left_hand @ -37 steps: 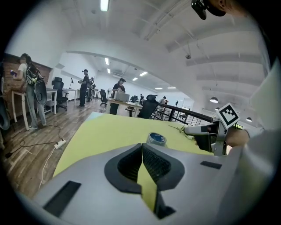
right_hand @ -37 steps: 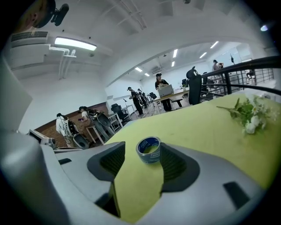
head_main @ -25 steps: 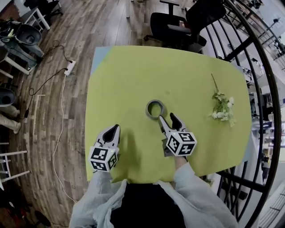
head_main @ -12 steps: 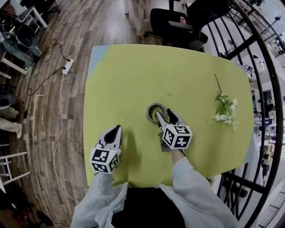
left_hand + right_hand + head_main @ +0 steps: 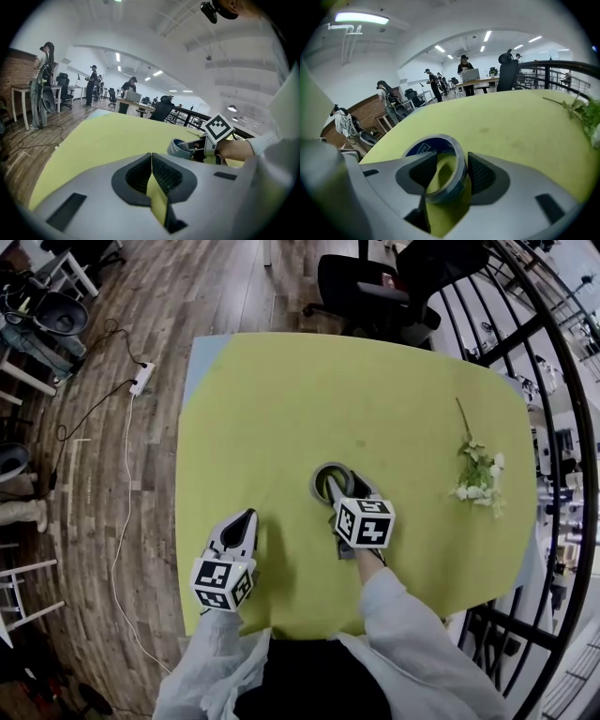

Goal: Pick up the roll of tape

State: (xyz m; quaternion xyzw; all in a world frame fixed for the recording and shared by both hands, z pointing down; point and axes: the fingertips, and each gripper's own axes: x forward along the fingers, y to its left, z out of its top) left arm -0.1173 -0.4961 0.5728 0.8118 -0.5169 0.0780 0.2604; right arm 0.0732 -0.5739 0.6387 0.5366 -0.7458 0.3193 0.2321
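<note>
A grey roll of tape (image 5: 320, 474) lies flat near the middle of the yellow-green table (image 5: 281, 399). My right gripper (image 5: 342, 487) points steeply down at the roll, and its jaws are closing. In the right gripper view one jaw is inside the ring and the other outside, straddling the near wall of the tape (image 5: 458, 151). A gap still shows at the inner pad. My left gripper (image 5: 247, 518) hovers low over the table's front left, shut and empty. In the left gripper view the tape (image 5: 179, 148) shows ahead to the right of that gripper (image 5: 151, 157).
A sprig of white flowers (image 5: 478, 474) lies at the table's right side. A black office chair (image 5: 375, 287) stands beyond the far edge, and a black railing (image 5: 553, 381) curves along the right. A power strip (image 5: 142, 381) and cable lie on the wooden floor to the left.
My right gripper has come forward and down onto the tape, its jaws now astride the ring's near wall and narrower. The left gripper has sunk slightly.
</note>
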